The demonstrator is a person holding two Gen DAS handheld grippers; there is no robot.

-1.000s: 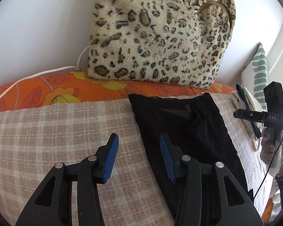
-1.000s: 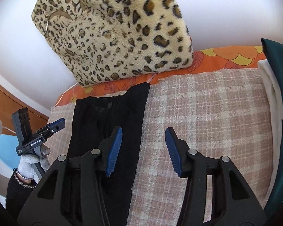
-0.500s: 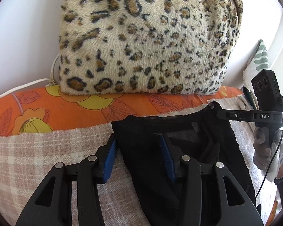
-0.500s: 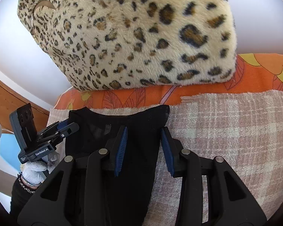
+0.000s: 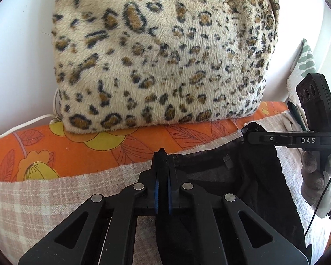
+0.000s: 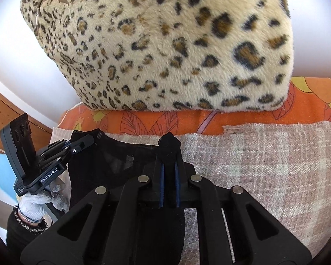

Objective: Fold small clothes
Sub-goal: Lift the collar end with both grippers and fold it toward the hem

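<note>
A black garment lies on a beige plaid blanket, its far edge toward the leopard pillow. My left gripper is shut on the garment's far left corner, black cloth pinched between the blue pads. My right gripper is shut on the far right corner of the garment. The right gripper also shows in the left wrist view, shut on that corner. The left gripper shows in the right wrist view, shut on its corner.
A big leopard-print pillow stands against the white wall just behind the garment, on an orange floral sheet. A white cable runs at far left. A green-striped cushion and folded cloths sit at right.
Both grippers moved forward to the garment's far edge and closed on its two far corners. They were open one second ago.
</note>
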